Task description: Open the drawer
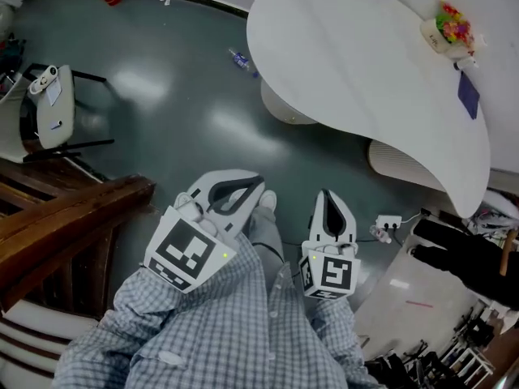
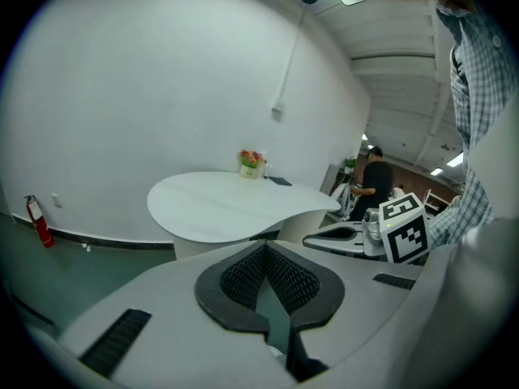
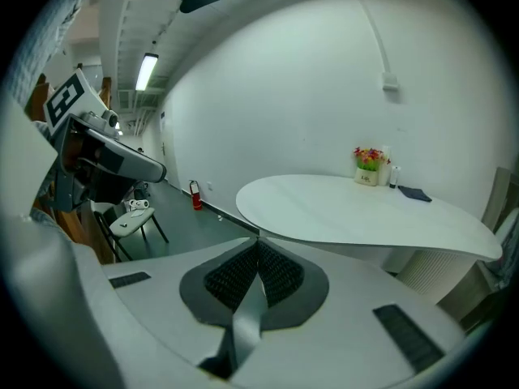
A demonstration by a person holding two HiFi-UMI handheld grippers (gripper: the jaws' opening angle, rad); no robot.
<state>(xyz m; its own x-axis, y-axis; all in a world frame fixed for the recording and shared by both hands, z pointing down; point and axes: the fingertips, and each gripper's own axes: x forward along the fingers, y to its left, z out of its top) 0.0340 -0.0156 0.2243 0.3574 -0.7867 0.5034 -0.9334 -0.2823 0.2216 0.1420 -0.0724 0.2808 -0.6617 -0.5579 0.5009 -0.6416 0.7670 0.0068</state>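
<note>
Drawer seen in no view, so its direction from the grippers impossible to tell. Left gripper [image 1: 247, 186] and right gripper [image 1: 327, 197], lower centre of head view, both closed on nothing, aimed toward white table [image 1: 365, 63] at upper right. Dark wooden furniture [image 1: 73, 217] at lower left, nearer the left gripper, possibly the drawer's place.

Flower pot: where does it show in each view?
Head view: flower pot at top right.
Left gripper view: flower pot just above centre.
Right gripper view: flower pot right of centre.
Shared landmark: the white table it stands on.
</note>
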